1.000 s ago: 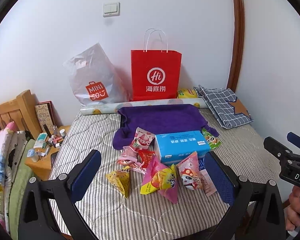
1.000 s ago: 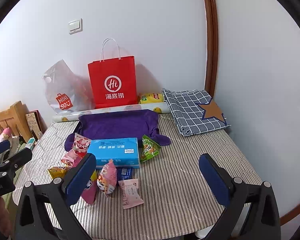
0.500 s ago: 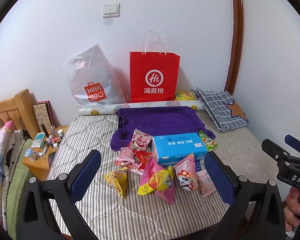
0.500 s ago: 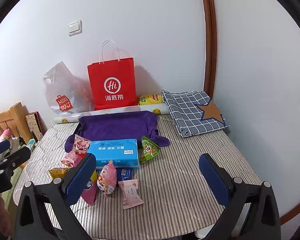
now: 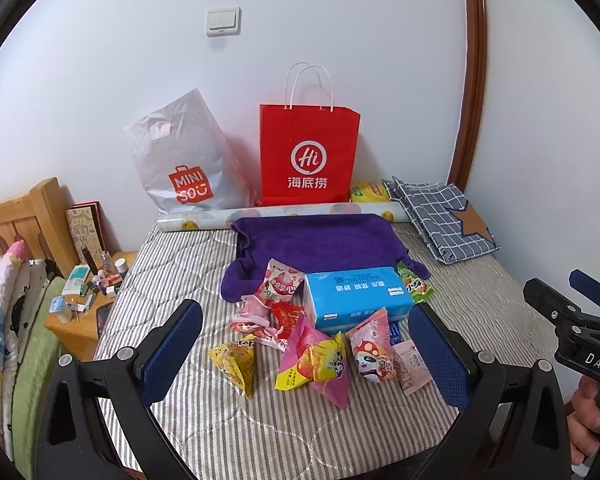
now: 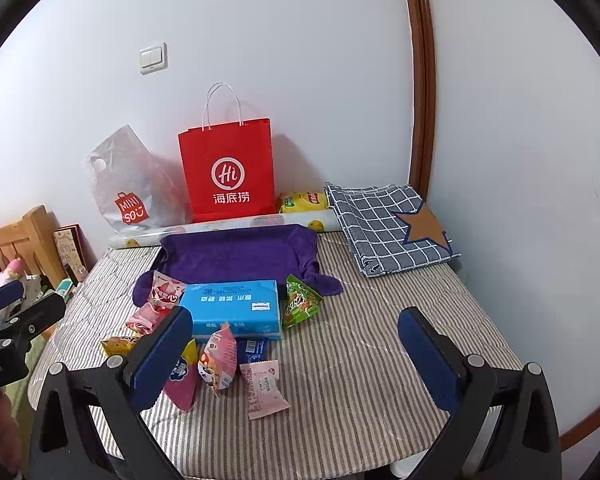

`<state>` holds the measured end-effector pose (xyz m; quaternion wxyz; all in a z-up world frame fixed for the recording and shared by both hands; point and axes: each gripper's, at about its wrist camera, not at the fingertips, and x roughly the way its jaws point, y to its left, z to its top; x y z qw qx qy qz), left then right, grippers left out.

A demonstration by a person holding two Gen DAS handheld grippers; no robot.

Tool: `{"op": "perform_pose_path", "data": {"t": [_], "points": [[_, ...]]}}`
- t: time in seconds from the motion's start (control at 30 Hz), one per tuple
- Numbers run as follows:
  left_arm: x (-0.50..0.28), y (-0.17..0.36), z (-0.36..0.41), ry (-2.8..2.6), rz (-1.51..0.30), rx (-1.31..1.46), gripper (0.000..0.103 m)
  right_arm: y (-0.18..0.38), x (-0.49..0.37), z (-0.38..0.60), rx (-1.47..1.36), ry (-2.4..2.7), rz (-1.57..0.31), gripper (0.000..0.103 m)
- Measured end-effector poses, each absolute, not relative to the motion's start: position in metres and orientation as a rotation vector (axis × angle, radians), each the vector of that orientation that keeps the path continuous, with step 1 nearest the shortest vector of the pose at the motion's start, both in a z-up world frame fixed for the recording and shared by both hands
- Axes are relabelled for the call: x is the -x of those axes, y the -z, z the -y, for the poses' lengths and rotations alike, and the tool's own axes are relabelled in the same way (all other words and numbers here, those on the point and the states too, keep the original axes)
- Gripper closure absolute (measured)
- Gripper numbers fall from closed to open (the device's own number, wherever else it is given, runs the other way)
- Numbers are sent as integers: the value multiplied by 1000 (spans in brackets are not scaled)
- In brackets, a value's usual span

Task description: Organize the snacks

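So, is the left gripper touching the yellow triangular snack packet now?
Apart. In the left wrist view the left gripper is open, and striped mattress shows between its left pad and the yellow triangular snack packet.

glossy plastic snack packets; matt red paper bag; striped quilted cloth mattress.

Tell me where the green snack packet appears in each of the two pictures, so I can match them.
Left wrist view: the green snack packet lies right of centre, at the right end of the blue tissue box.
Right wrist view: the green snack packet lies near the centre, again against the right end of the blue tissue box.
Shared landmark: the red paper bag standing at the wall behind.
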<state>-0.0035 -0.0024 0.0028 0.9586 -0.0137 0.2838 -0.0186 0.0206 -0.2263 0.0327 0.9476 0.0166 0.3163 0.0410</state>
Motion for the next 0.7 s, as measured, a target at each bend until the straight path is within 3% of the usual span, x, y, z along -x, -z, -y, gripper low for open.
{"op": "perform_pose_path", "data": {"t": [0.7], "points": [[5,-3,3,41,-573,30,1,-35,-17,225,-33,-89,-635,0]]}}
